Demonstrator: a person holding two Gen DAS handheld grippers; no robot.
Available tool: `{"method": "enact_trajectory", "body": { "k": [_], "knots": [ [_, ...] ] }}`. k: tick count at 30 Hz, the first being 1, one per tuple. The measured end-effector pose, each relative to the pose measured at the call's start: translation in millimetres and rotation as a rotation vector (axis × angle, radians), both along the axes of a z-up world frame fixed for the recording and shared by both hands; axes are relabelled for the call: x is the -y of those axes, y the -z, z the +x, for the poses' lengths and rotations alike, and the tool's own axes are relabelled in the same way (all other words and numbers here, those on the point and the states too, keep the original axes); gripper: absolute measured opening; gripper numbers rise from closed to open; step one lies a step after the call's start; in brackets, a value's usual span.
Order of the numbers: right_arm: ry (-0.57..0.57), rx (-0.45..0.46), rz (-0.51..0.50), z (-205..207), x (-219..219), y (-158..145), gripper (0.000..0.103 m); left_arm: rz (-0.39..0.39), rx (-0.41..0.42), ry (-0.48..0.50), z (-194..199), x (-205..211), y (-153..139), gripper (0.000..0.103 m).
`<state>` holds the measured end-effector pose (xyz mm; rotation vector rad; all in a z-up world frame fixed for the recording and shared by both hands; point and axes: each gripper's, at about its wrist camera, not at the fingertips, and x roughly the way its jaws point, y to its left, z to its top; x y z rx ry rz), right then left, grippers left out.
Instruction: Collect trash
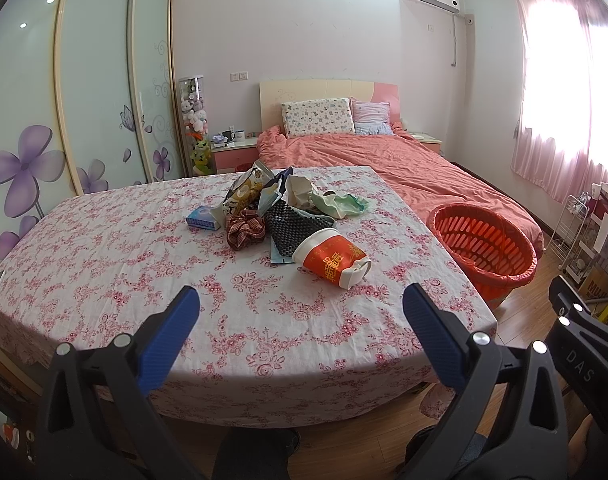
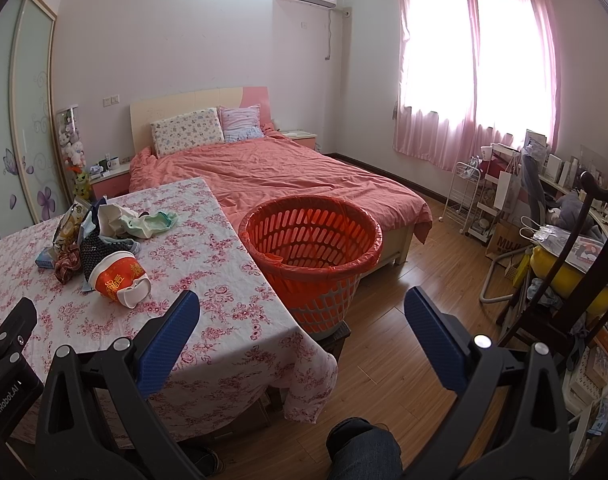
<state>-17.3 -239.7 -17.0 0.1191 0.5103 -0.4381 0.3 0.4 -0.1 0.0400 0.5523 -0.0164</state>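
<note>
Both your left gripper (image 1: 301, 322) and right gripper (image 2: 301, 324) hang spread wide and empty, short of the trash pile. The crushed paper noodle cup (image 1: 332, 259) lies on its side nearest you on the floral tablecloth (image 1: 115, 264), the orange basket (image 2: 312, 254) just beside the table. It looks light and flimsy, so pinch its rim gently.

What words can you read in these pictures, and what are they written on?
"DAS": on the right gripper, seen from the left wrist view.
"GenRobot.AI": on the left gripper, seen from the right wrist view.
"MUJ", cut off: on the brown paper bag on the floor.
Gold characters on the red paper cup: too distorted to read.
Print on the snack bag and blue tissue pack: too small.
</note>
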Motion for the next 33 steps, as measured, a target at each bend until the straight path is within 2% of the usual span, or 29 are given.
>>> {"method": "enact_trajectory", "body": {
  "k": [29, 33],
  "knots": [
    [-0.002, -0.001, 0.001, 1.2, -0.9, -0.3, 0.101, -0.001, -0.002, 0.000, -1.6, -1.8, 1.6, 0.099],
    [-0.023, 0.006, 0.010, 5.6, -3.8, -2.8, 0.101, -0.002, -0.008, -0.023, 0.8, -8.0, 7.0, 0.099]
  ]
}}
